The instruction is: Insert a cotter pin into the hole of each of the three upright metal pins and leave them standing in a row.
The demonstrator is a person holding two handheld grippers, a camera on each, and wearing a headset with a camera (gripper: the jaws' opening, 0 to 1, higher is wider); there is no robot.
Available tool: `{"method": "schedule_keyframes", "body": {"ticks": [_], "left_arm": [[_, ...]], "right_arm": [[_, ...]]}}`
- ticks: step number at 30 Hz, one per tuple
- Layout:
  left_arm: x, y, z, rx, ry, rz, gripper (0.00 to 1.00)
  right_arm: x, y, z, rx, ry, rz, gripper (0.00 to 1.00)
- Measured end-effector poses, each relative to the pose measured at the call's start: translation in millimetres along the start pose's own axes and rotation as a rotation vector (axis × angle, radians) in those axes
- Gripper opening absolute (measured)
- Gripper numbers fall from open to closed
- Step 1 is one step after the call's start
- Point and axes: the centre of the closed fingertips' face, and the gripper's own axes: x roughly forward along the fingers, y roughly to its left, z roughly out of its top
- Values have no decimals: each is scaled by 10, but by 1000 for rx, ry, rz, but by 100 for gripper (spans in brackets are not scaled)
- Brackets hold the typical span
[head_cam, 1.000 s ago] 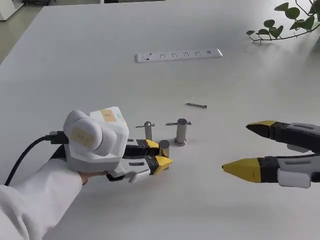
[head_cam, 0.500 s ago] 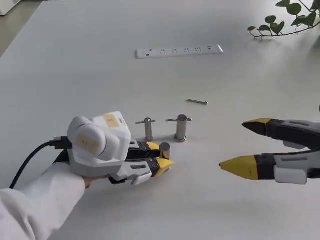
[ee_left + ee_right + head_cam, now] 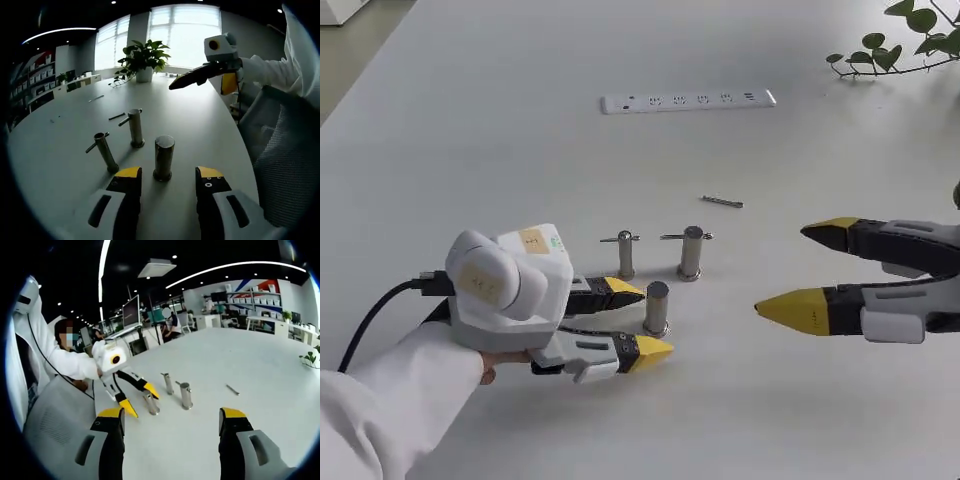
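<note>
steel cotter pin [image 3: 721, 202] (looks thin, slick, light): i'd pinch its middle. my left gripper [image 3: 653, 321] and right gripper [image 3: 782, 269] both gape.

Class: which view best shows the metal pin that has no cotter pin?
Left gripper view: the bare pin stands close, whole, between the open jaw tips. Head view shows it smaller; right gripper view, tiny.
</note>
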Motion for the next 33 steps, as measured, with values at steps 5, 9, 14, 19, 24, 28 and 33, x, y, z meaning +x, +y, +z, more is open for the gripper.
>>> {"method": "schedule_keyframes", "body": {"ticks": [5,9,14,19,24,28,33], "left_arm": [[-181,-17,-55,-94,-29,-9,71],[-284,-8,-94,-110,-37,-3,76],[-384,-62,1,-149,-94,-14,99],[-444,-191,78,-189,-123,-52,100],[-453,-242,67,-183,-115,-49,100],[-470,-267,79,-188,-127,-52,100],[-527,-284,246,-193,-190,-46,99]], "right_arm": [[-3,-7,4,-15,17,8,75],[-11,-37,-17,-17,61,14,73],[-5,-107,-33,-45,131,30,73],[28,-182,44,-102,194,47,69],[38,-310,57,-244,354,48,68],[87,-424,95,-270,402,72,64],[205,-693,104,-329,514,88,43]]}}
